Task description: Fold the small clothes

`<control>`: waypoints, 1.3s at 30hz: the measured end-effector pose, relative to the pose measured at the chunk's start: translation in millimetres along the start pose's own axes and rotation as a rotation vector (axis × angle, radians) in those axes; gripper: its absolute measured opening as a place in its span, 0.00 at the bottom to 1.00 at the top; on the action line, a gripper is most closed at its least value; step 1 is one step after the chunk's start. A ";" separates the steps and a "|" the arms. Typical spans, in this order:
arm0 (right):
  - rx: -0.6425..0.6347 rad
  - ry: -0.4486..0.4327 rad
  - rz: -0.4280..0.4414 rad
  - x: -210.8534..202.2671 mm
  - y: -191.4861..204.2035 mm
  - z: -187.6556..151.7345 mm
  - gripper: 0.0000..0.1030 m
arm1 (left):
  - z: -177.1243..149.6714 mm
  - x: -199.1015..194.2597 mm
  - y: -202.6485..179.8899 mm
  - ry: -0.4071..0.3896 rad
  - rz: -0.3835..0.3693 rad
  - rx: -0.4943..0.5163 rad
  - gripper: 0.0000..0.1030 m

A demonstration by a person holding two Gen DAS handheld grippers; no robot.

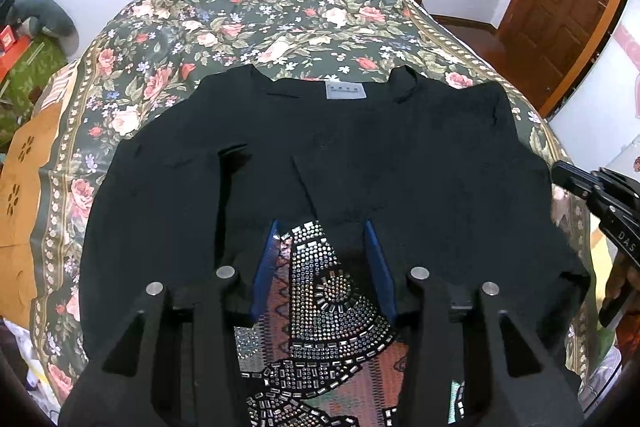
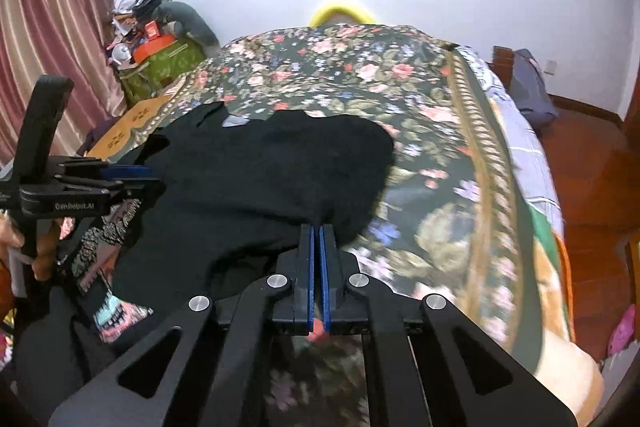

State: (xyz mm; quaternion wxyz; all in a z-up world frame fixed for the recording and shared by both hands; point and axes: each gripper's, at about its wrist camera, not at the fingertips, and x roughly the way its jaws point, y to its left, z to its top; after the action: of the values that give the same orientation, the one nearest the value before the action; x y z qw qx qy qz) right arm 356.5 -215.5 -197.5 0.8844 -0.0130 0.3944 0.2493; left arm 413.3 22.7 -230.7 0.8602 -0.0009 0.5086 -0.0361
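A black top with a grey neck label lies spread on the floral bedspread. Its studded, patterned front panel shows near me. My left gripper is open, its blue-padded fingers astride the edge where black fabric overlaps the studded panel. In the right wrist view my right gripper is shut on the right edge of the black top, holding it just above the bed. The left gripper shows at the left of that view.
The bed's right edge drops to a red-brown floor. A wooden door stands at the right. Boxes and clutter sit by pink curtains at the left. An orange cloth lies at the bed's left edge.
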 end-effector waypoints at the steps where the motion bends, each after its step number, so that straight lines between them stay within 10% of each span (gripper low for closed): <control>1: 0.001 -0.004 -0.025 -1.8 -4.9 -2.2 0.00 | -0.2 -0.2 -0.2 0.000 0.002 0.000 0.44; 9: 0.132 0.039 0.054 -13.9 -33.3 -2.2 0.03 | -3.8 -8.1 -4.4 0.014 -0.009 -0.007 0.44; 16: -0.002 0.057 0.133 -17.5 21.9 -15.6 0.53 | -33.2 -25.6 -7.7 0.062 -0.054 0.007 0.50; 23: -0.206 0.160 0.063 7.4 68.9 -49.0 0.56 | -73.8 -61.5 23.9 0.014 0.050 -0.002 0.59; 32: -0.070 0.198 0.112 -3.9 42.8 -38.5 0.48 | -102.1 -85.9 133.8 -0.005 0.175 -0.214 0.65; 39: 0.012 0.100 0.040 -0.9 20.6 0.9 0.64 | -110.9 -59.7 183.2 0.038 0.176 -0.329 0.66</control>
State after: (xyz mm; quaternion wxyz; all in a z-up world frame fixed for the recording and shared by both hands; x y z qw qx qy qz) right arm 347.3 -197.6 -192.7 0.8585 -0.0125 0.4397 0.2635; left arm 298.8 213.0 -239.1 0.8386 -0.0963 0.5218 0.1230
